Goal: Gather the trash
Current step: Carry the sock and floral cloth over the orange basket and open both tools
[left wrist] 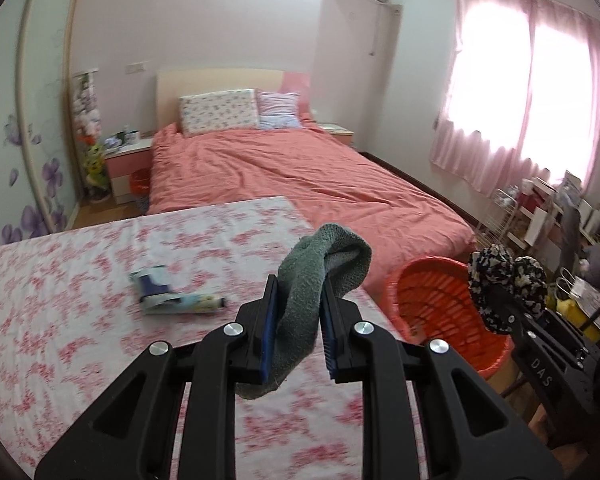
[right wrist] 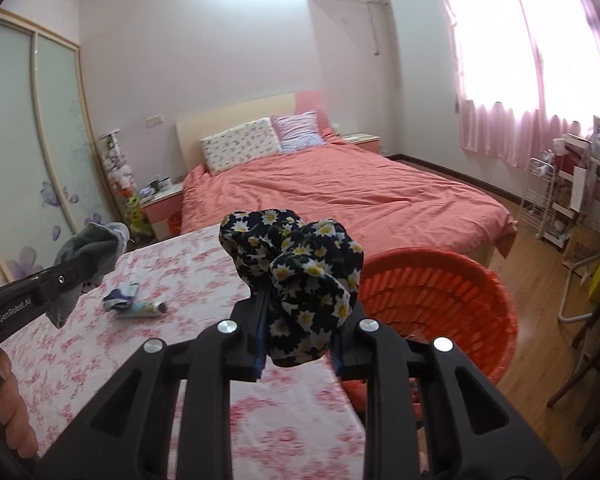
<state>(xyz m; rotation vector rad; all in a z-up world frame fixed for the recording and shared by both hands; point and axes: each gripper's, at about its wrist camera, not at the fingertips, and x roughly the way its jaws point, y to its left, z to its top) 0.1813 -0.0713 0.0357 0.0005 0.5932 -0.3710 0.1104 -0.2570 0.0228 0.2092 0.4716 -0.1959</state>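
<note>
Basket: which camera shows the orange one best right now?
The right wrist view: the basket shows most of its rim and slatted inside, with only its near left edge behind the right gripper and floral cloth. The left wrist view shows the basket smaller, its right side hidden by that cloth.

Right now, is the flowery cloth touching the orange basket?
Apart. In the right wrist view the flowery cloth is pinched up in the right tongs, above the table, and the orange basket sits beside it, lower down.

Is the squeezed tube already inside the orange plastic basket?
No, the squeezed tube lies on the floral tablecloth, apart from the orange plastic basket.
</note>
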